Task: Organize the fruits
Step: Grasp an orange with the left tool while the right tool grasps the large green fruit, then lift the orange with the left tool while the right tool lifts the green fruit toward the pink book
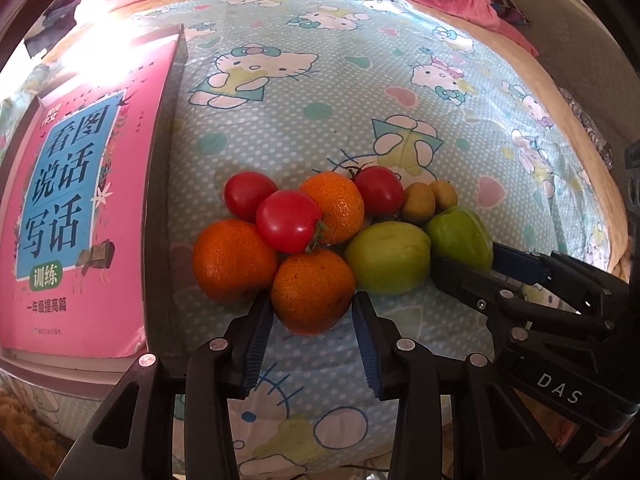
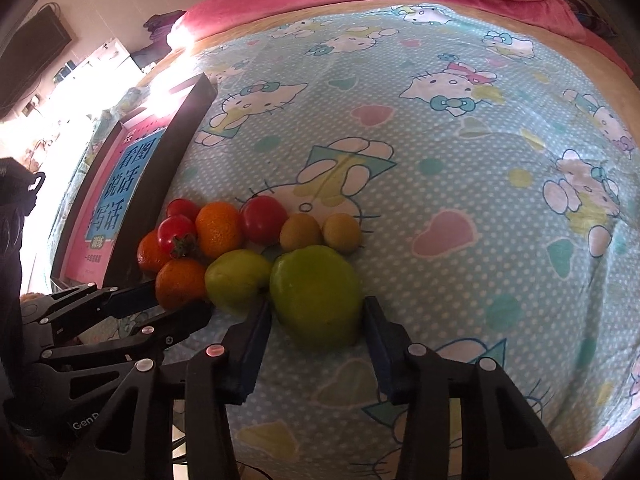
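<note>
A cluster of fruit lies on the bed, on a pale blue cartoon-cat bedsheet, just right of a dark tray holding a pink children's book. The left tongs stand open, their blue-padded fingers straddling the nearest round orange mandarin without clearly pressing it. Behind it sit two more mandarins, three red tomatoes, two small brown kiwis and a green apple. The right tongs are open too, with a second, larger green apple between their fingers, close on both sides; whether the pads touch it, I cannot tell.
</note>
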Available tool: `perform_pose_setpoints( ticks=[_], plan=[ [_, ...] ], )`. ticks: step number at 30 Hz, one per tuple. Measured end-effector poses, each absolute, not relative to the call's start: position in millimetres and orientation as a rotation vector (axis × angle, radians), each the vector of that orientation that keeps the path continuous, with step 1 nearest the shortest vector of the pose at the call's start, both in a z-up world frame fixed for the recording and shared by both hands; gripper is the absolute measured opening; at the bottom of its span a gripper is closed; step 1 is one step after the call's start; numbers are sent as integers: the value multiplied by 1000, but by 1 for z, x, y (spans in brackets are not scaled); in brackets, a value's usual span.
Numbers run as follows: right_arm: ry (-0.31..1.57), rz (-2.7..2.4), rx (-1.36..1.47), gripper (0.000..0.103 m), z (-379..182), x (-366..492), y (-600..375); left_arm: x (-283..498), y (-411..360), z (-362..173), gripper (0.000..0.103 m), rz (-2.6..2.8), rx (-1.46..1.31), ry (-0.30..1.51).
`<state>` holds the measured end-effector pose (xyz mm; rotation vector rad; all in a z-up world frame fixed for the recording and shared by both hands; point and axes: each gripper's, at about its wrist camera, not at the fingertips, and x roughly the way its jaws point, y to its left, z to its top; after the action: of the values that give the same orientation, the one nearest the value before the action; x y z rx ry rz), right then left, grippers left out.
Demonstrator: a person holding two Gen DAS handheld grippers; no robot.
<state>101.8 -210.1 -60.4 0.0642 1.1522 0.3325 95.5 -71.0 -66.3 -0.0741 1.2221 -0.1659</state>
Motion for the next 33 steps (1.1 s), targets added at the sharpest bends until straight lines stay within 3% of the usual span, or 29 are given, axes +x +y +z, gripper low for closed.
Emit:
perform_pose_setpoints(
  ticks=[14, 16, 20, 23, 27, 33],
  plan=[
    [1061, 323, 185, 44, -45, 88, -226, 81, -58, -59, 41, -216, -129, 1213],
    [1050, 326, 183, 31, -43, 88, -225, 77, -56, -57, 41, -221, -128, 1212],
    [1052, 328, 188, 31, -43, 88, -224, 73, -55, -55, 41, -229, -129, 1213],
    [1067, 326, 222, 33, -46, 90, -227, 70, -55, -53, 41, -237, -125, 1213],
    [1128, 317, 248, 55, -58, 96, -227, 68, -58, -52, 41, -246, -119, 1212],
    [1125, 300, 161, 54, -63, 100, -210, 67, -56, -50, 41, -253, -127, 1209]
  ],
)
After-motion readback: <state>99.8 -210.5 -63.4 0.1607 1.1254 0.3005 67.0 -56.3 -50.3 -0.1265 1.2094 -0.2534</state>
